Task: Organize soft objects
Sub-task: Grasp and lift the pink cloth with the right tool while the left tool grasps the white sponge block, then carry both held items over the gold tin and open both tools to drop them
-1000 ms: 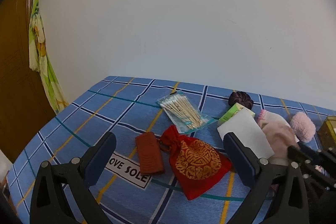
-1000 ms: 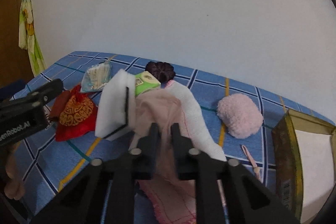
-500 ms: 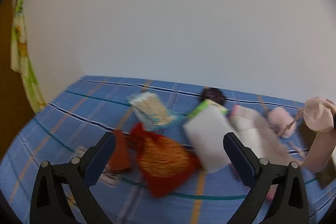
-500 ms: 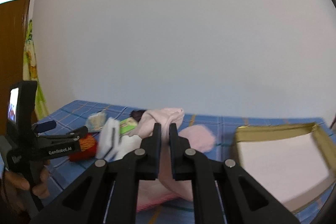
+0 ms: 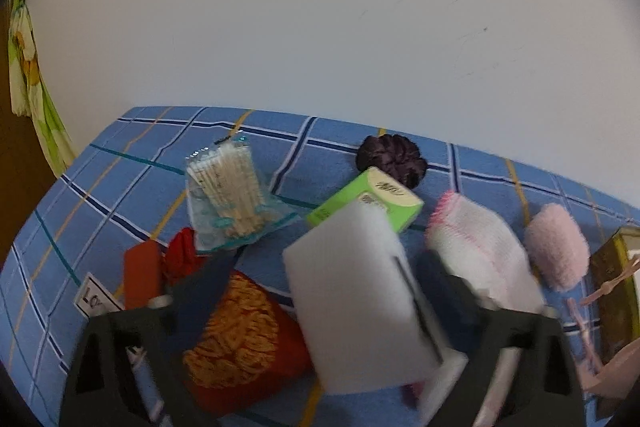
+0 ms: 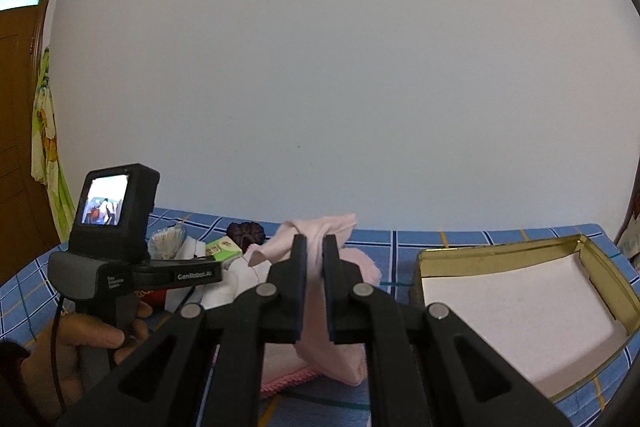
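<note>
In the left wrist view a white sponge block (image 5: 360,303) lies on the blue checked bedspread (image 5: 120,179), between the fingers of my left gripper (image 5: 320,267). Its jaws are closing. The right finger is close to the block's edge, while a gap shows at the left finger, so nothing is gripped. My right gripper (image 6: 315,247) is shut on a pale pink cloth (image 6: 320,227), which hangs lifted above the bed. A gold box with a white lining (image 6: 520,291) lies open to its right.
Around the sponge lie a red and gold pouch (image 5: 240,339), a rust wallet (image 5: 142,275), a bag of cotton swabs (image 5: 232,195), a green carton (image 5: 372,199), a dark scrunchie (image 5: 390,157), a white and pink knit (image 5: 476,255) and a pink fluffy pad (image 5: 558,255). A hand (image 6: 80,339) holds the left gripper.
My left gripper has swung right and down over the sponge, and its jaws have narrowed. My right gripper has lifted the pink cloth off the bed and turned toward the gold box.
</note>
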